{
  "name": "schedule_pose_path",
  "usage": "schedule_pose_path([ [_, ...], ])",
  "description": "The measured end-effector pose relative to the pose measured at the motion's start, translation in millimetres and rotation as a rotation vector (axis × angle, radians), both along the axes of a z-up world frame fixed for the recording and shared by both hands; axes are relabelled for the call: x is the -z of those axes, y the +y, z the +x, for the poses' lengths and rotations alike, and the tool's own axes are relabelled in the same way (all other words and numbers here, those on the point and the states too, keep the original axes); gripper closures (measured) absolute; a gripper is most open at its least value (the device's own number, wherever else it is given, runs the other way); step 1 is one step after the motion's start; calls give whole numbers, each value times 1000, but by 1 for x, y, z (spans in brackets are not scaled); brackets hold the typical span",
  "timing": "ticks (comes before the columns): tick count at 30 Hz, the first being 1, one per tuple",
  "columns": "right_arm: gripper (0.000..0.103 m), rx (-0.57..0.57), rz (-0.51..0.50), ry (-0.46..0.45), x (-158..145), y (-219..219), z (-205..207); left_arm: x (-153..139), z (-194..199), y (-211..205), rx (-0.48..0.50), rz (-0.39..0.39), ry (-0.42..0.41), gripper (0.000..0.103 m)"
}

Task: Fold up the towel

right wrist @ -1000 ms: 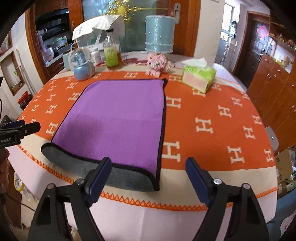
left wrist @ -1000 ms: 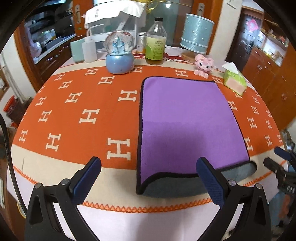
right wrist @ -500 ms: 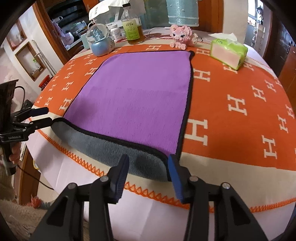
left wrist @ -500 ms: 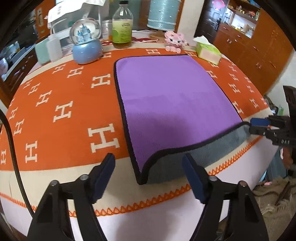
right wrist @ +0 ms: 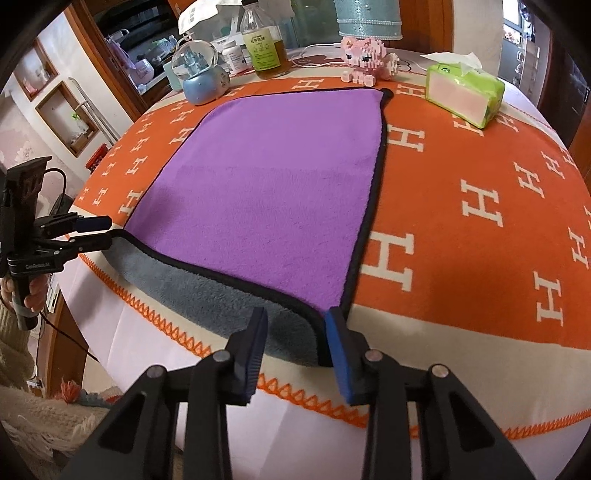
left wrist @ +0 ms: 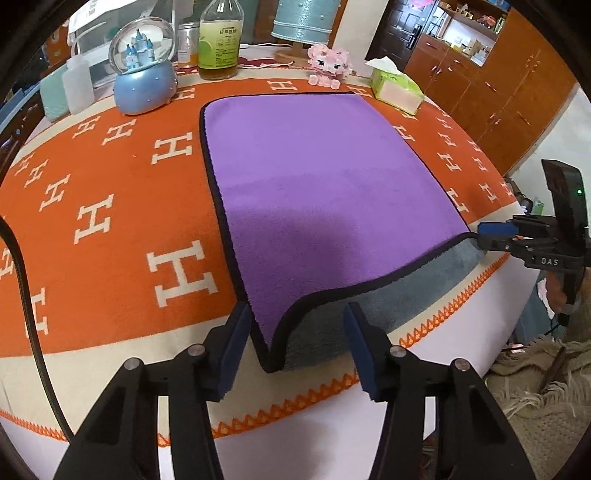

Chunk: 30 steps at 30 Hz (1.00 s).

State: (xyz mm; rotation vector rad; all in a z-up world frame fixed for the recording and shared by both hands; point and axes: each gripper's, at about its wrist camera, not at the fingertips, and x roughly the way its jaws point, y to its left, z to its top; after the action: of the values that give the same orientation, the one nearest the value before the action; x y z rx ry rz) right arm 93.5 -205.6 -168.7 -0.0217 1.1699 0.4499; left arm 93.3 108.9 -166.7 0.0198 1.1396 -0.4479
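A purple towel [left wrist: 317, 177] with black trim and a grey underside lies flat on the orange tablecloth, its near edge hanging over the table's rim; it also shows in the right wrist view [right wrist: 273, 184]. My left gripper [left wrist: 299, 343] is open, its fingers either side of the towel's near left corner. My right gripper [right wrist: 297, 332] is open but narrow, straddling the near right corner. Each gripper shows in the other's view, the right gripper [left wrist: 495, 236] and the left gripper [right wrist: 92, 230], at the towel's corners.
At the back of the table [left wrist: 92, 221] stand a snow globe [left wrist: 144, 81], a bottle of yellow liquid [left wrist: 219, 40], a pink block toy [left wrist: 328, 64], a green tissue pack [left wrist: 395, 88] and a blue cylinder [left wrist: 303, 18]. Wooden cabinets [left wrist: 498, 92] stand at the right.
Both grippers moved in to the towel's near corners. Their jaws narrowed, the right more than the left. The towel has not moved.
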Motion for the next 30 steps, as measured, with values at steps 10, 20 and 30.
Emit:
schedule_pose_path([
  [10,70,1,38,41,7,-9,7,2,3,-2,39,-19,32,52],
  [20,78,-28,66,61,11,-7,8,10,11,1,55,-65,92,52],
  [30,90,-23,79,61,11,-10,8,21,18,3,53,-88,148,77],
])
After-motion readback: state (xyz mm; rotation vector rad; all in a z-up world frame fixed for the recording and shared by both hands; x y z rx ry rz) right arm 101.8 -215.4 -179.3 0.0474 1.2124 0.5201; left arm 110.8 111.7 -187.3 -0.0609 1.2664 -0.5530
